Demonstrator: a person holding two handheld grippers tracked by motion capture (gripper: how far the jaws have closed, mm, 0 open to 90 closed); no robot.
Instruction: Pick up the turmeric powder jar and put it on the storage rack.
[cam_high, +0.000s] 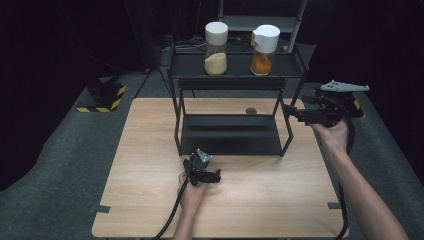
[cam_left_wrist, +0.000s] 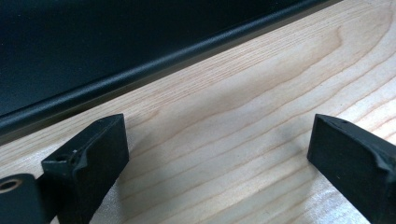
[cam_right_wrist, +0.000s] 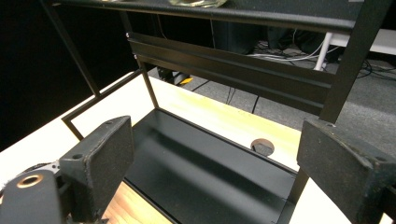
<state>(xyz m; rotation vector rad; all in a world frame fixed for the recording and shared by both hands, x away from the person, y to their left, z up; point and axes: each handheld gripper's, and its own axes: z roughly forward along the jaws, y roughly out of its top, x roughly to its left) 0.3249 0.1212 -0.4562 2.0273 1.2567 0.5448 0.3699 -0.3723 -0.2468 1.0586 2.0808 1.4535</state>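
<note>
From the high view, a black two-tier rack (cam_high: 235, 100) stands at the far middle of the desk (cam_high: 150, 200), and on its top shelf sit two jars side by side: the pale jar (cam_high: 216, 42) to the left and the orange jar (cam_high: 263, 44) to the right, both upright with white lids. The right tool (cam_high: 292, 113) is held off the rack's right end, about level with the gap under the top shelf and pointing left toward the frame; the orange jar lies up and to the left of it, the nearer of the two, and well apart from its tips. The left tool (cam_high: 216, 176) rests low on the desk just in front of the rack's bottom shelf, far below both jars, so the right hand is judged the better placed to reach for a jar. In the left gripper view, the tool's jaws stand wide with nothing between them, bare wood under them and the dark edge of the bottom shelf (cam_left_wrist: 140, 74) just beyond. In the right gripper view, the right tool's jaws are also wide and empty, looking in across the bottom shelf (cam_right_wrist: 205, 172) from its end, with the top shelf (cam_right_wrist: 210, 14) crossing overhead and a jar's base just showing at the upper edge.
</note>
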